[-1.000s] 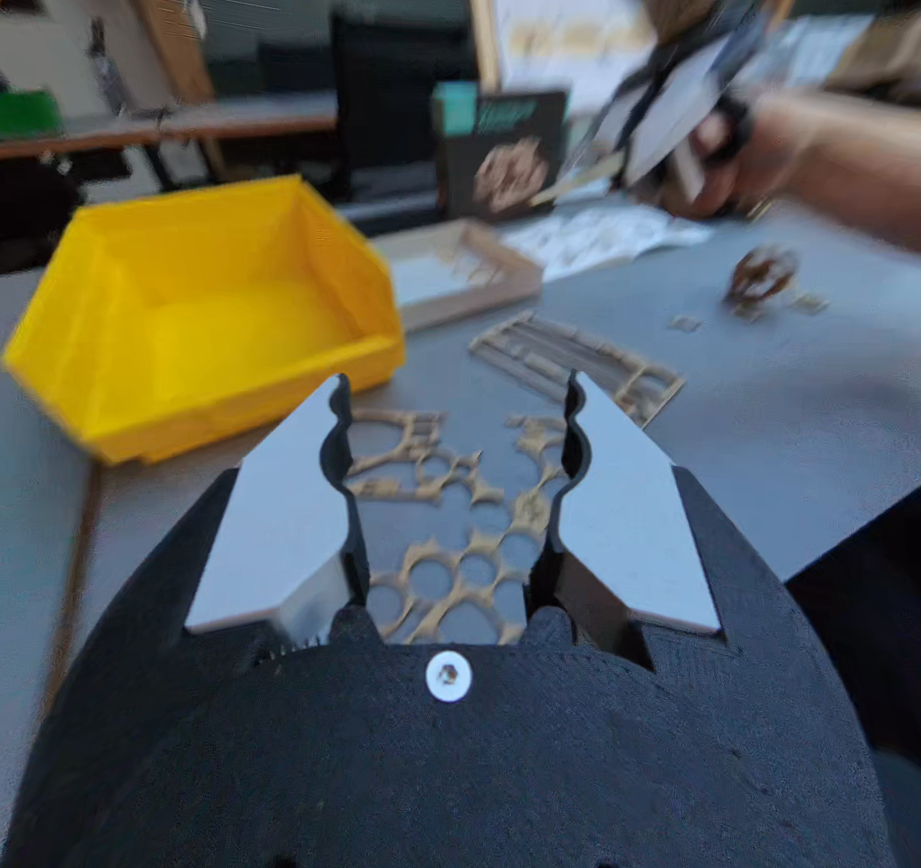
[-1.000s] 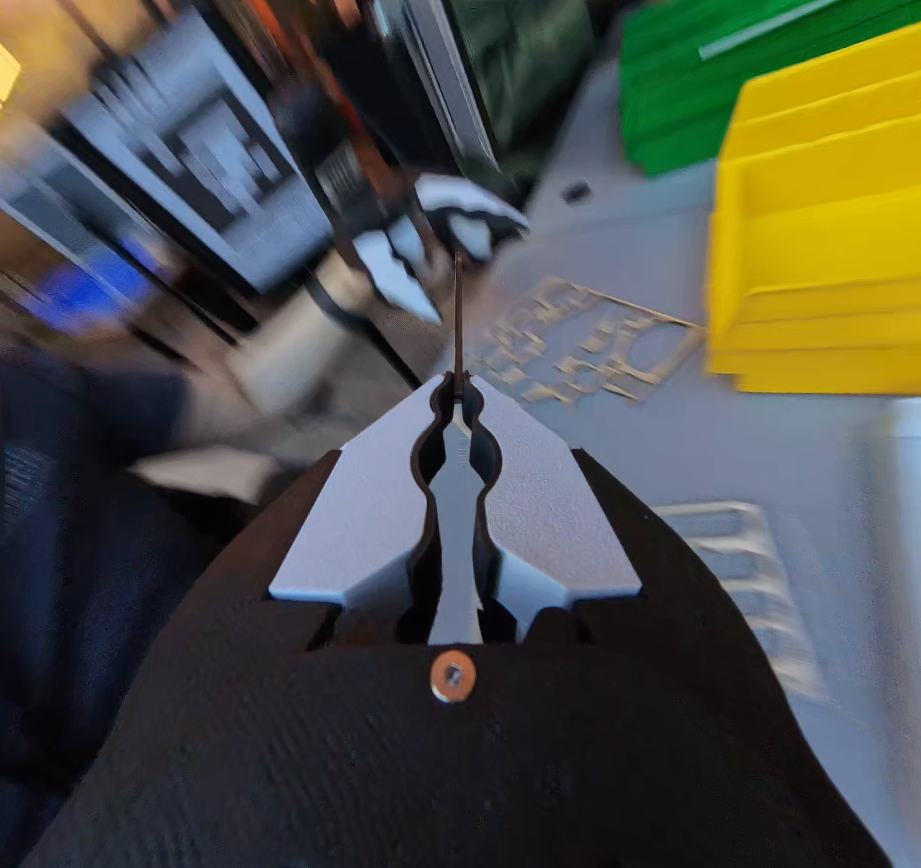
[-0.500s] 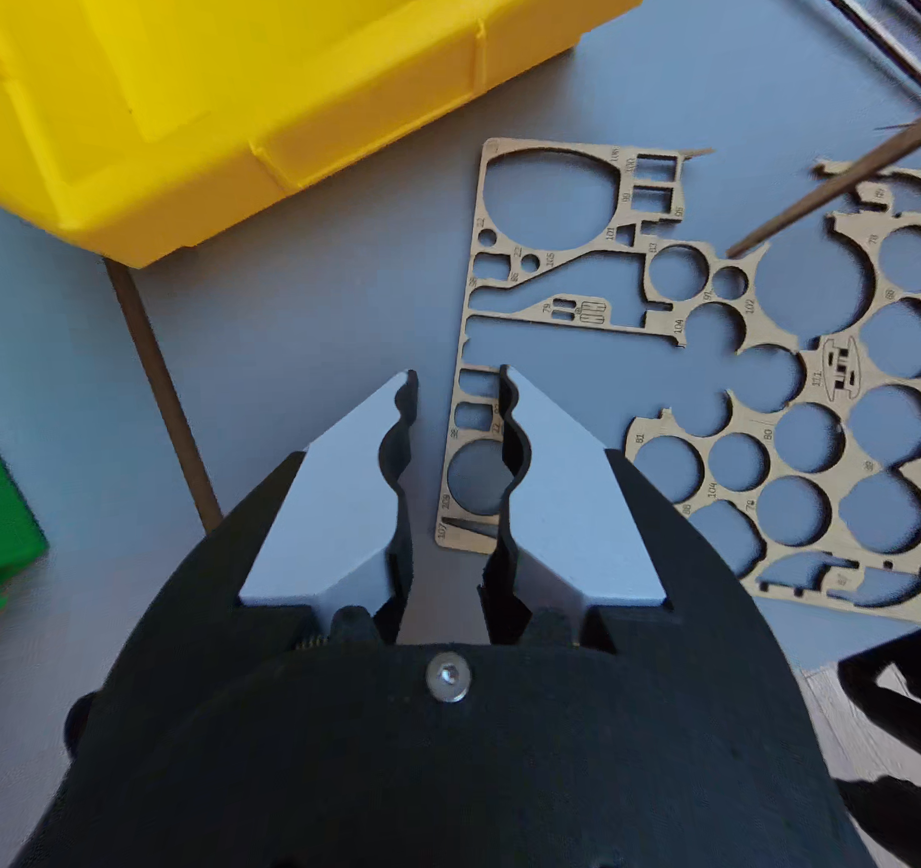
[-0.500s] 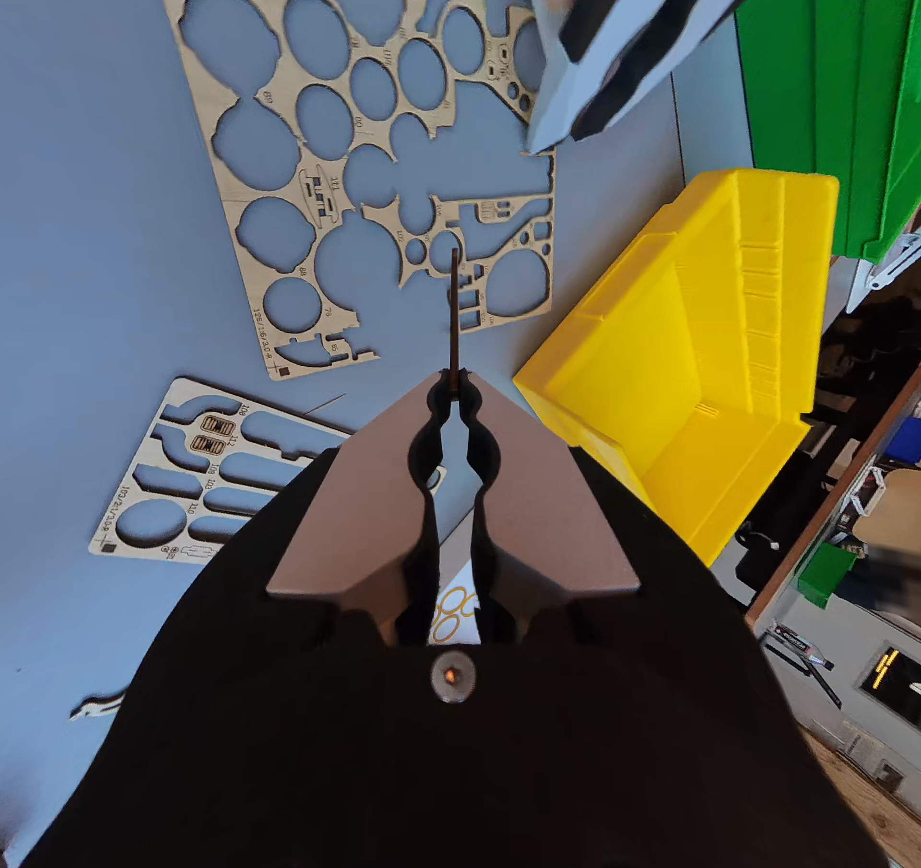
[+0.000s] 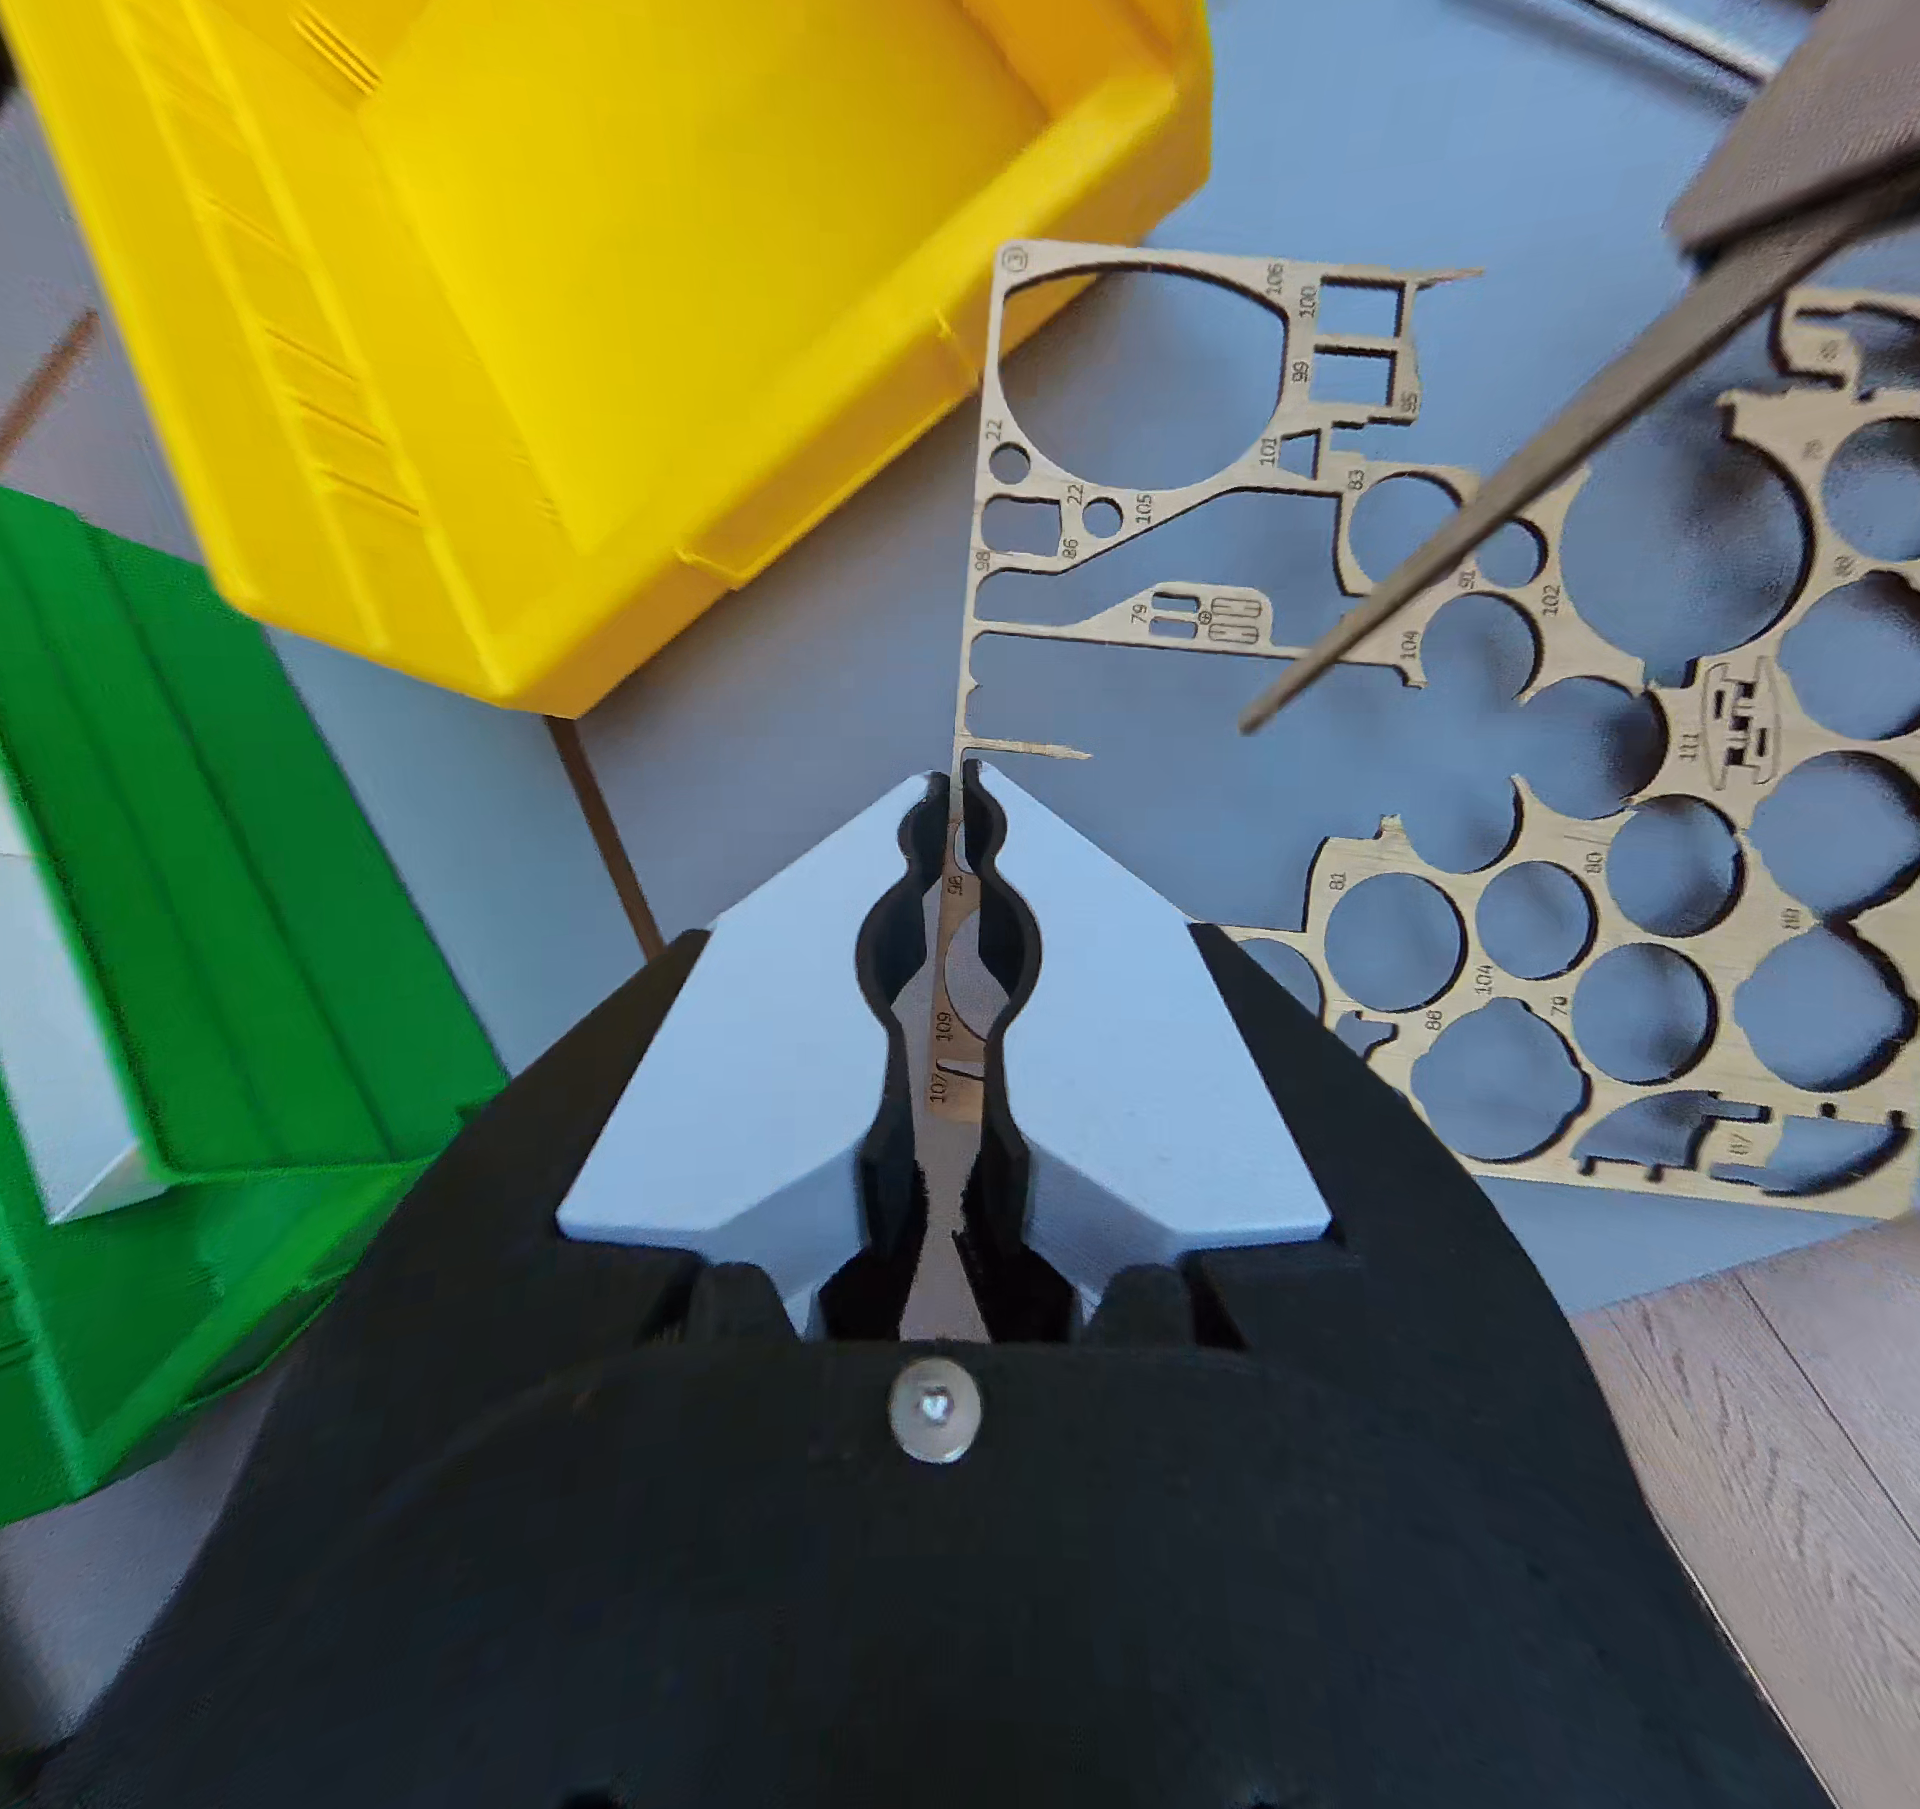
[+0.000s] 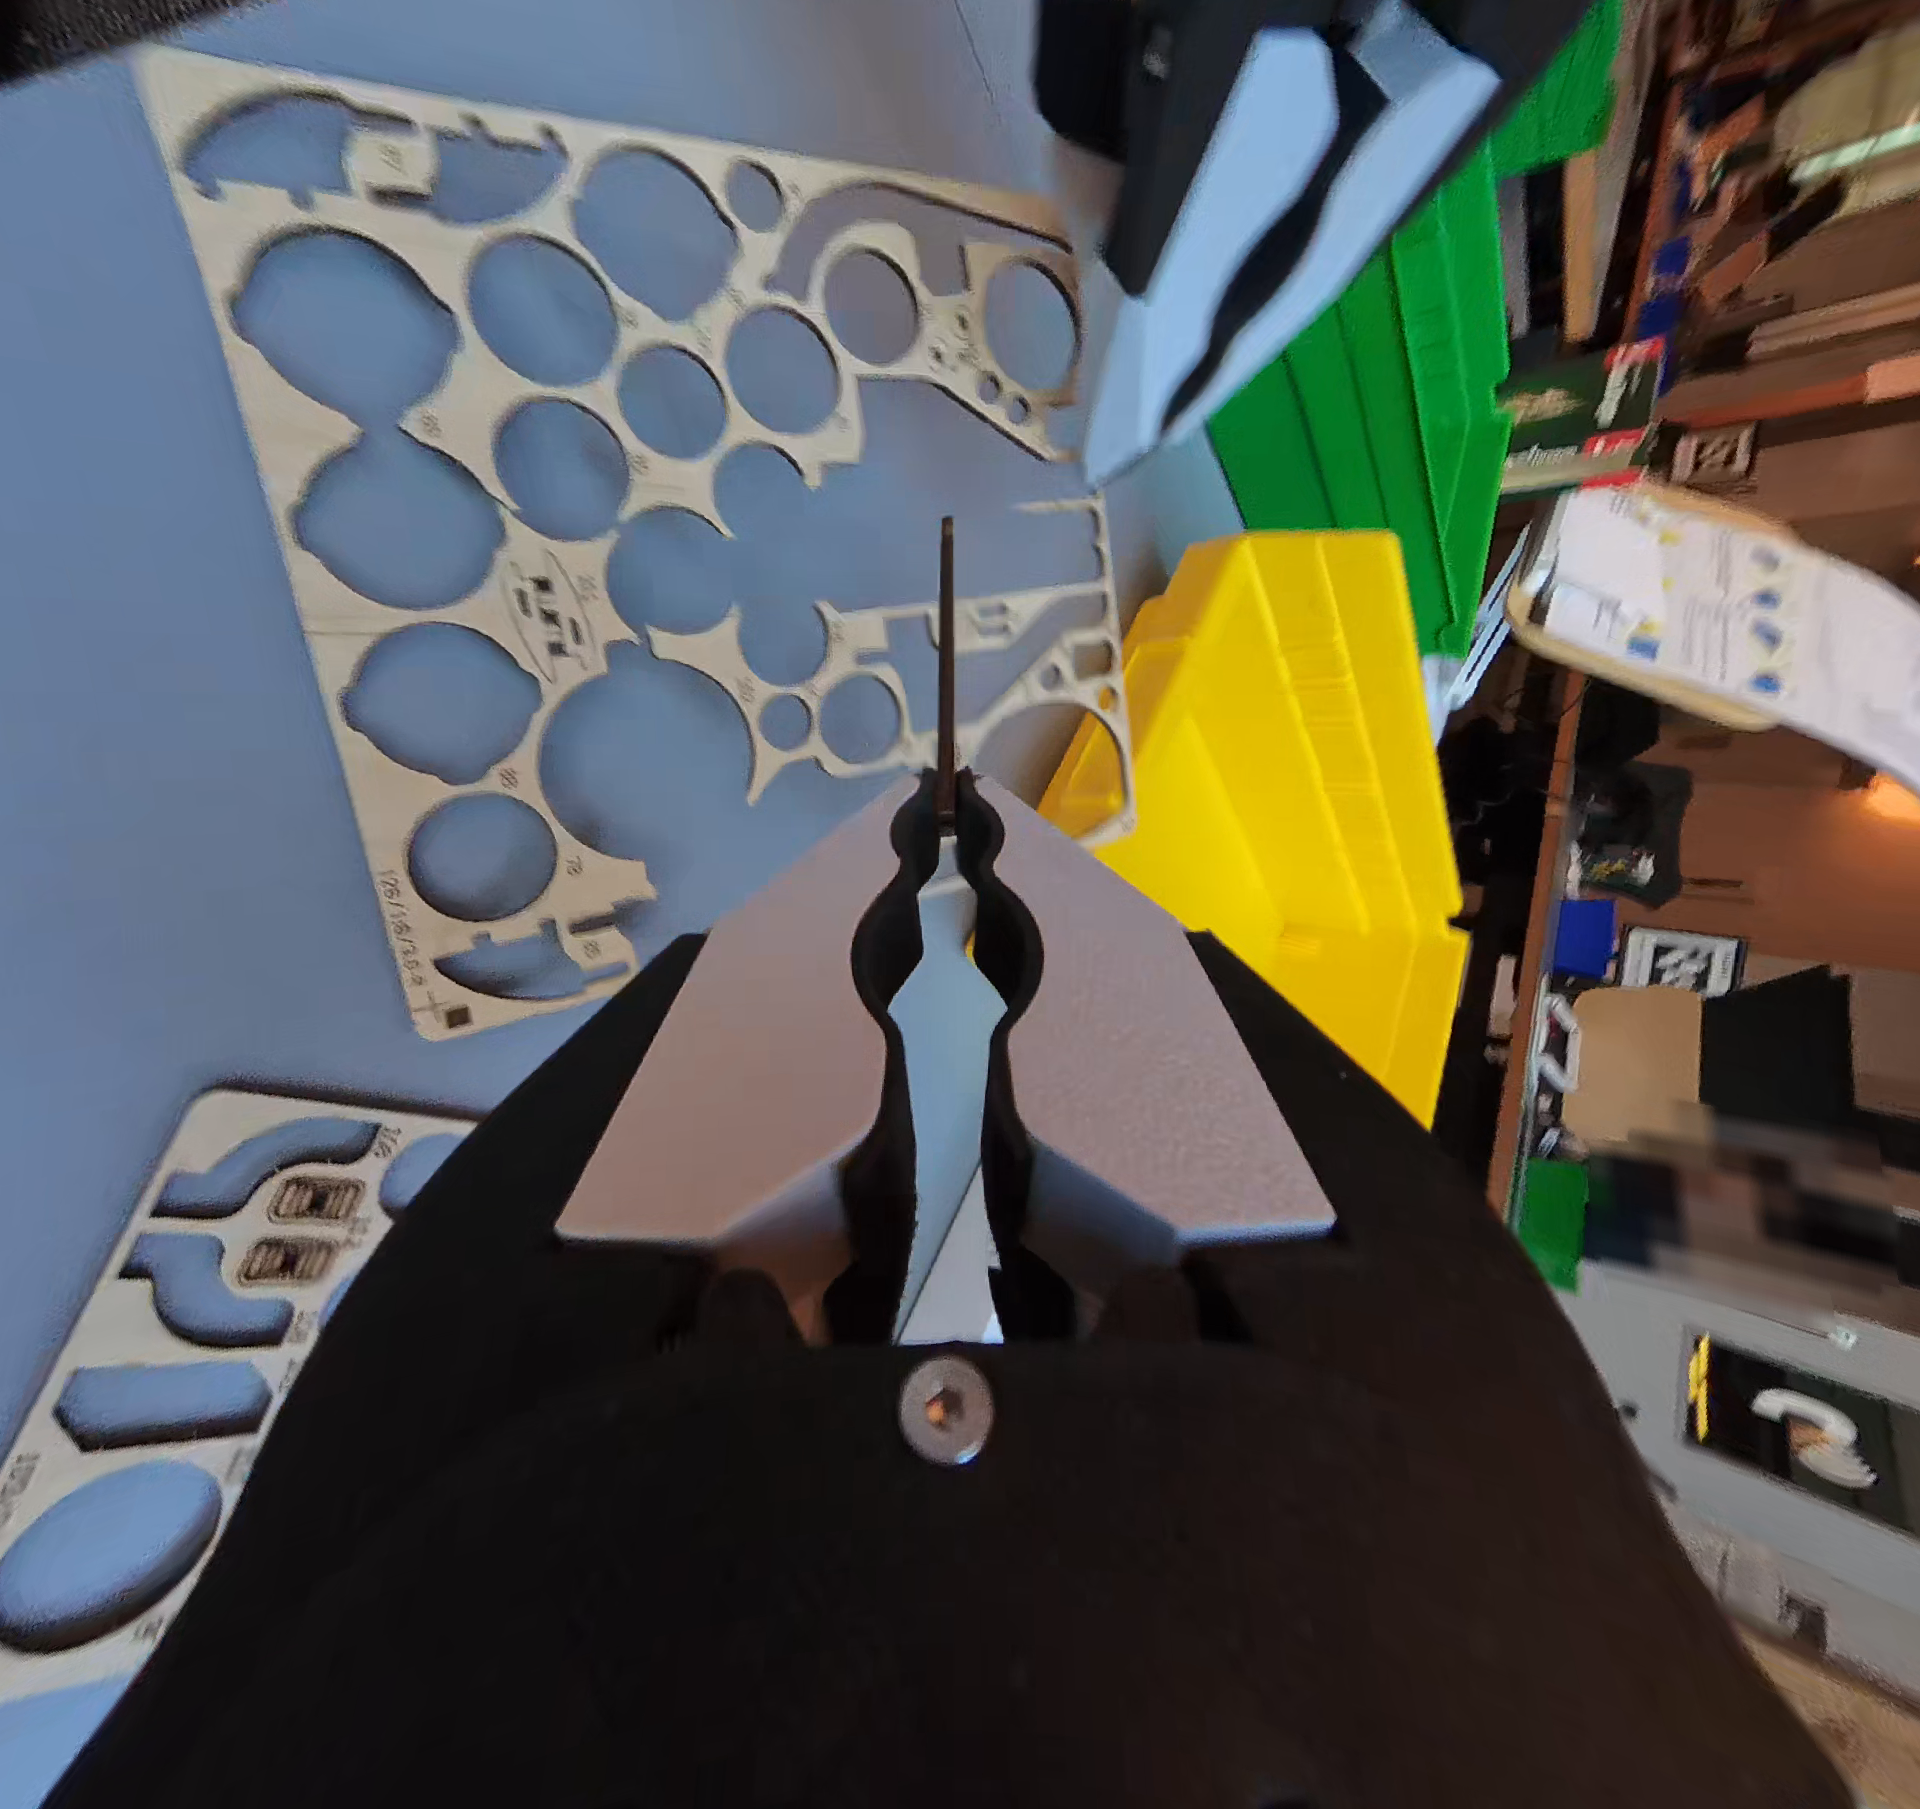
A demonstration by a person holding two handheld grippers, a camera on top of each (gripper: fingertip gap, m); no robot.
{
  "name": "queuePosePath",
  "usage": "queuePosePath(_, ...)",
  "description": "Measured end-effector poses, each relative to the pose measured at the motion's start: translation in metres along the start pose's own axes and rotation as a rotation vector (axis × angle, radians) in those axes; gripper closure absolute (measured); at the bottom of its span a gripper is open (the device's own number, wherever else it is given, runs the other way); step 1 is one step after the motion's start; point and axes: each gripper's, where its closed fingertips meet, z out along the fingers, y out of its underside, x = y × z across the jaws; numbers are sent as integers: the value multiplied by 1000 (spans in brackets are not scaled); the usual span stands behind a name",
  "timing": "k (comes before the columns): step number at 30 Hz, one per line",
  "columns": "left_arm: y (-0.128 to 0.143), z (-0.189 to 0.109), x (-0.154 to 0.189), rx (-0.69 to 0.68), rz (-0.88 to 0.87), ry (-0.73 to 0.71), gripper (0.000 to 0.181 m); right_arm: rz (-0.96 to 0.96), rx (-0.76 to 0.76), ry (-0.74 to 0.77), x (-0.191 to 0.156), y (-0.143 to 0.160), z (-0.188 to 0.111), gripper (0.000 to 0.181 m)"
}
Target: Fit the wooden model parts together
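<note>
Left gripper (image 5: 956,780) nearly clenched, tips pinching near edge of punched-out wooden parts sheet (image 5: 1132,512); sheet lay flat on grey desk (image 5: 831,751), spreading ahead and to right. Yellow bin (image 5: 623,253) ahead-left, green bin (image 5: 208,928) left.

Right gripper (image 6: 948,780) clenched on thin dark wooden stick (image 6: 947,658), stick pointing straight ahead above same sheet (image 6: 499,533). Second parts sheet (image 6: 208,1292) down-left of it. Left gripper (image 6: 1132,440) showed ahead-right, above sheet's far edge.

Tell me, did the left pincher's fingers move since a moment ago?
Yes. The left gripper has shut on the wooden sheet edge, beside the yellow bin; before, its fingers stood apart.
</note>
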Motion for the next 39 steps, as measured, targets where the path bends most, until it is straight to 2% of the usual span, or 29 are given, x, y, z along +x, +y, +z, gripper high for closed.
queuePosePath(1, -5, -7, -2, 9, 5, -14, 180, -33, 25, 13, -2, -8, -1, 181)
queuePosePath(4, -17, -23, -5, 18, 32, -55, 180, -137, -41, 52, 0, -11, 3, 181)
queuePosePath(6, -24, -30, -9, 19, 53, -83, 180, -137, -79, 69, 9, -8, 5, 181)
queuePosePath(9, -33, -37, -12, 26, 81, -109, 180, -112, -62, 62, 14, -21, -8, 181)
queuePosePath(11, -36, -37, -12, 23, 94, -112, 180, -183, -62, 155, 31, -26, -19, 181)
queuePosePath(14, -36, -36, -15, 12, 102, -124, 180, -112, -127, 138, 38, -9, -20, 181)
queuePosePath(18, -38, -35, -17, 22, 100, -139, 180, -154, -86, 264, 28, -24, -38, 181)
queuePosePath(20, -38, -35, -19, 21, 100, -149, 180, -154, -99, 355, 27, -22, -48, 181)
queuePosePath(24, -39, -38, -21, 39, 94, -163, 180, 37, -28, 554, 51, -4, -98, 181)
queuePosePath(26, -41, -40, -22, 48, 99, -168, 180, -29, -25, 694, 82, -4, -138, 181)
queuePosePath(29, -45, -43, -26, 48, 108, -183, 181, -39, -11, 915, 150, -9, -216, 181)
queuePosePath(31, -48, -42, -27, 49, 108, -178, 181, 36, 49, 965, 165, -8, -245, 181)
queuePosePath(33, -50, -39, -29, 40, 120, -184, 180, 42, 41, 972, 144, -3, -243, 181)
queuePosePath(37, -50, -33, -29, 13, 148, -191, 180, -32, -24, 878, 72, 3, -197, 181)
queuePosePath(39, -50, -30, -28, 12, 153, -184, 180, -74, -59, 774, 65, -3, -176, 181)
